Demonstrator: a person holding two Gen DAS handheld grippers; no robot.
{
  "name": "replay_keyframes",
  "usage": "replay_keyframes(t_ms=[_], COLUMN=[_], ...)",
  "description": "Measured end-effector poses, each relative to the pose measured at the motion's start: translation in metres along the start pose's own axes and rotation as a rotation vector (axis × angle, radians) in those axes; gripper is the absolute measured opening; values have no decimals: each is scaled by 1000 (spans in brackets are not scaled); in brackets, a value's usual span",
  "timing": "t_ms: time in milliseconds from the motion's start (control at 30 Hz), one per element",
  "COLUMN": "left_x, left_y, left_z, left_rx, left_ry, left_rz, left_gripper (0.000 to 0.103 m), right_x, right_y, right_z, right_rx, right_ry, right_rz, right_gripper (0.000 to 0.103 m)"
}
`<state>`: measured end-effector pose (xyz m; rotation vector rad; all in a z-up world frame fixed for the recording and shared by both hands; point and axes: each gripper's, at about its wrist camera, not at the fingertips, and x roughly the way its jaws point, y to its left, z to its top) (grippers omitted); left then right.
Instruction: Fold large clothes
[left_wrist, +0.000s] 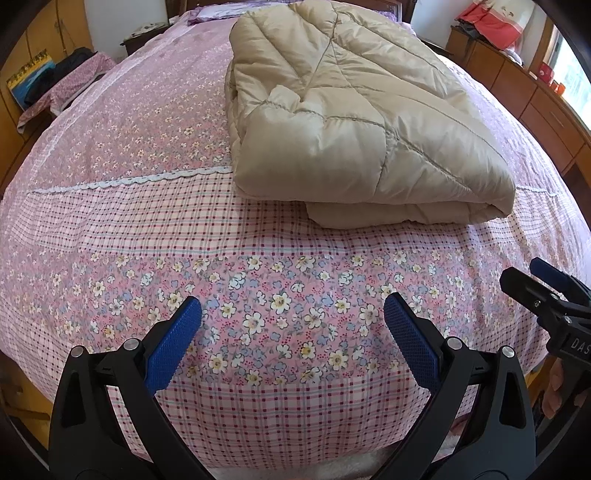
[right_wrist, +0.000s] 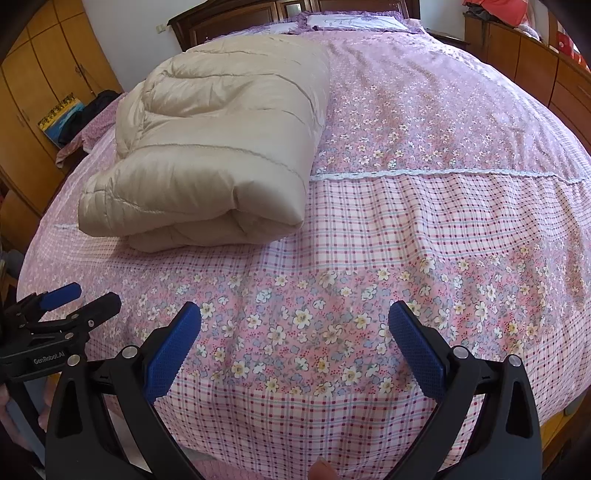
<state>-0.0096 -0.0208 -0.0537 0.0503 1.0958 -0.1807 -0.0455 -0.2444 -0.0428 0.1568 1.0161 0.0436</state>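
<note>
A beige quilted down garment (left_wrist: 351, 122) lies folded into a thick bundle on the pink floral bed (left_wrist: 147, 229). It also shows in the right wrist view (right_wrist: 221, 147), left of centre. My left gripper (left_wrist: 291, 310) is open and empty, hovering over the foot of the bed, well short of the bundle. My right gripper (right_wrist: 293, 314) is open and empty at the same distance. Each gripper shows in the other's view: the right gripper (left_wrist: 532, 277) at the right edge, the left gripper (right_wrist: 81, 301) at the lower left.
Wooden wardrobes (right_wrist: 40, 74) stand on the left with clothes piled on a low stand (left_wrist: 62, 85). A wooden dresser (left_wrist: 524, 85) runs along the right. Pillows (right_wrist: 354, 22) and a dark headboard (right_wrist: 229, 22) are at the far end.
</note>
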Motion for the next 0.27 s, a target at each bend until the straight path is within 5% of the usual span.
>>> replay_keyframes(t_ms=[267], left_x=[6], left_y=[7], left_z=[-3], left_rx=[-23], left_ry=[22], left_rz=[25], left_gripper=[98], right_x=[0], right_y=[-5], right_z=[-3], right_rx=[4], right_ry=[3], right_rz=[3], right_gripper=[97])
